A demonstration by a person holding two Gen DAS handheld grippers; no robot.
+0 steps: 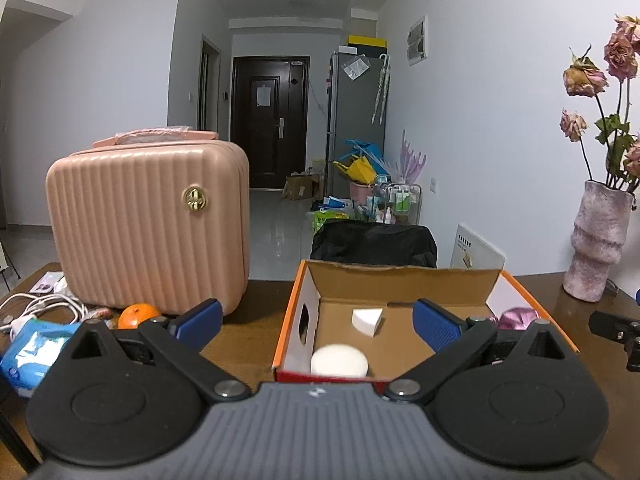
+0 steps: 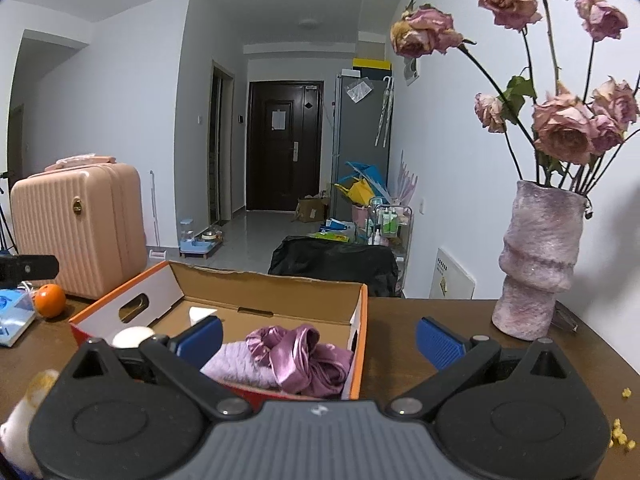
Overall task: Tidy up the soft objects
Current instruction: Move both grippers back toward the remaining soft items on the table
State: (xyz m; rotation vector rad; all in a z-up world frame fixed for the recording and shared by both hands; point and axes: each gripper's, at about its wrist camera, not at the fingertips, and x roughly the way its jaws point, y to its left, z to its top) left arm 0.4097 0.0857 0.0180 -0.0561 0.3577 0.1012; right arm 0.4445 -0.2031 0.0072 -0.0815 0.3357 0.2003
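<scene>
An open cardboard box with orange rim sits on the brown table. Inside lie a round white sponge, a white wedge sponge, and a crumpled purple satin cloth on a lilac fabric. My left gripper is open and empty, just before the box's near left end. My right gripper is open and empty, over the box's near right corner above the cloth. A white and yellow plush object lies at the right view's lower left.
A pink ribbed case stands at left behind an orange, a blue tissue pack and white cables. A lilac vase of dried roses stands right of the box. Yellow crumbs lie at the table's right.
</scene>
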